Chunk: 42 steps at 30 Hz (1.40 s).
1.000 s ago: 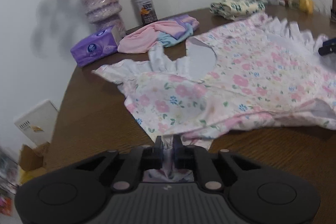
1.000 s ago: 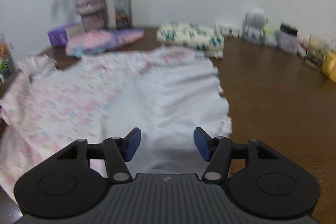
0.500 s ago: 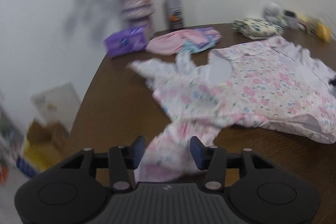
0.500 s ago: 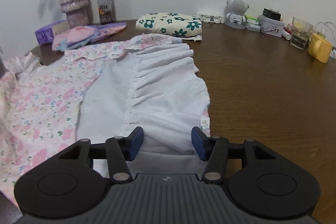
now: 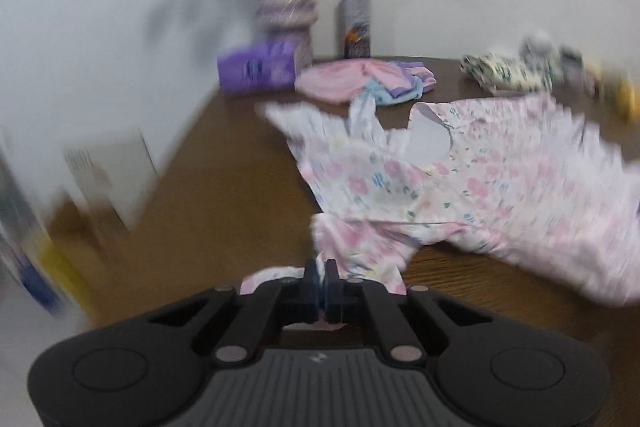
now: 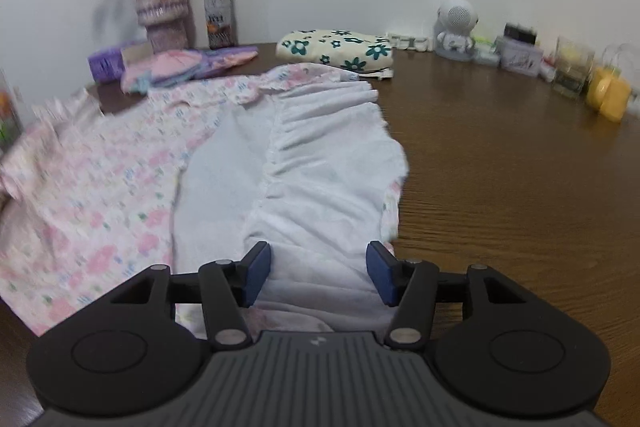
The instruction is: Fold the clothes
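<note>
A pink floral dress (image 5: 500,187) with a white ruffled hem (image 6: 320,163) lies spread on the brown table (image 6: 500,187). In the left wrist view my left gripper (image 5: 324,269) is shut, and the dress's near sleeve (image 5: 356,247) bunches into its fingertips as if pinched; the picture is blurred. More sleeve cloth shows under the fingers. In the right wrist view my right gripper (image 6: 318,277) is open low over the near end of the white hem. The cloth lies between its blue pads (image 6: 258,277), which do not press on it.
At the back stand a vase of flowers (image 6: 162,7), a bottle (image 6: 218,15), a purple tissue pack (image 5: 258,71), a pink folded garment (image 5: 360,81) and a folded cream floral cloth (image 6: 336,49). Small jars and a yellow cup (image 6: 608,93) line the back right. The table's left edge drops to boxes (image 5: 100,167).
The left gripper let go of the sleeve, opened, and has shut on it again a little farther back and higher. The right gripper has moved slightly along the white hem, still open.
</note>
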{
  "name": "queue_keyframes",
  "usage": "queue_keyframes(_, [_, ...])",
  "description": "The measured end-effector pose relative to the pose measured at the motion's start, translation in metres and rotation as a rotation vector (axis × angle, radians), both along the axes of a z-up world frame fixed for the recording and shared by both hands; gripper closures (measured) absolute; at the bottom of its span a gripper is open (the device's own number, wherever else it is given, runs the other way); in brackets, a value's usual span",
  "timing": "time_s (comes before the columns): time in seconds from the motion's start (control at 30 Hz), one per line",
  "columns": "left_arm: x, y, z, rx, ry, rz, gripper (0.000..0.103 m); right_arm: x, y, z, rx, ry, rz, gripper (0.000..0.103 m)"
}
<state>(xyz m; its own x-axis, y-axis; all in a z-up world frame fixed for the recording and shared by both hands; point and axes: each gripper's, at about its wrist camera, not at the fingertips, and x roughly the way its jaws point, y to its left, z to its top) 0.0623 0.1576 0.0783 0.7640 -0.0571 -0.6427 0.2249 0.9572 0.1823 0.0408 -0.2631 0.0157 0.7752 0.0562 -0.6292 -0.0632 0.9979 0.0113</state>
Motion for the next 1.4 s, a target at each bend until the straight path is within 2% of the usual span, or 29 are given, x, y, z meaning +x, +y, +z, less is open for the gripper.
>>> queue_keyframes(0.13, [-0.009, -0.013, 0.012, 0.234, -0.059, -0.076, 0.099, 0.000, -0.002, 0.000, 0.002, -0.005, -0.004, 0.049])
queue_keyframes(0.2, [-0.012, -0.020, 0.010, 0.284, -0.041, -0.106, 0.086, -0.001, -0.002, -0.001, 0.001, -0.009, -0.006, 0.049])
queue_keyframes(0.23, [-0.014, -0.022, 0.009, 0.285, -0.036, -0.117, 0.068, -0.001, -0.002, -0.001, 0.002, -0.011, -0.007, 0.048])
queue_keyframes(0.27, [-0.018, -0.022, 0.010, 0.263, -0.044, -0.131, 0.054, -0.002, -0.002, -0.001, 0.002, -0.013, -0.008, 0.048])
queue_keyframes(0.4, [-0.030, -0.027, 0.013, 0.129, -0.043, -0.226, 0.054, -0.002, -0.001, -0.002, 0.001, -0.015, -0.011, 0.047])
queue_keyframes(0.43, [-0.028, -0.031, 0.011, 0.127, -0.034, -0.238, 0.053, -0.002, -0.001, -0.001, 0.001, -0.014, -0.012, 0.047])
queue_keyframes(0.53, [-0.012, -0.045, -0.005, 0.191, -0.009, -0.201, 0.050, -0.001, 0.000, -0.001, 0.000, -0.013, -0.014, 0.047])
queue_keyframes(0.6, [0.005, -0.046, -0.015, 0.188, 0.029, -0.181, 0.052, -0.001, 0.000, -0.002, 0.001, -0.015, -0.017, 0.047])
queue_keyframes(0.63, [0.010, -0.043, -0.018, 0.174, 0.055, -0.179, 0.082, -0.001, 0.001, -0.002, 0.002, -0.015, -0.018, 0.047])
queue_keyframes(0.67, [0.013, -0.041, -0.021, 0.160, 0.079, -0.183, 0.099, -0.002, 0.001, -0.002, 0.003, -0.015, -0.019, 0.047])
queue_keyframes(0.7, [0.010, -0.038, -0.020, 0.151, 0.081, -0.190, 0.103, -0.002, 0.001, -0.002, 0.004, -0.014, -0.020, 0.047])
queue_keyframes(0.83, [-0.034, -0.035, -0.004, 0.144, 0.000, -0.261, 0.102, -0.001, 0.000, -0.002, 0.004, -0.014, -0.016, 0.046])
queue_keyframes(1.0, [-0.089, -0.049, -0.005, 0.233, -0.076, -0.400, 0.102, 0.002, 0.001, -0.002, -0.002, -0.018, -0.017, 0.046])
queue_keyframes(1.1, [-0.091, -0.059, -0.016, 0.283, -0.072, -0.385, 0.102, 0.002, 0.002, -0.002, -0.004, -0.014, -0.022, 0.046])
queue_keyframes(1.17, [-0.081, -0.061, -0.024, 0.285, -0.059, -0.362, 0.102, 0.001, 0.005, -0.001, -0.012, -0.010, -0.017, 0.046])
queue_keyframes(1.3, [-0.041, -0.065, -0.041, 0.286, -0.021, -0.323, 0.102, -0.005, 0.011, -0.001, -0.024, -0.019, 0.004, 0.045])
queue_keyframes(1.4, [-0.009, -0.073, -0.050, 0.299, -0.023, -0.314, 0.102, -0.006, 0.007, -0.001, -0.020, -0.017, -0.008, 0.045])
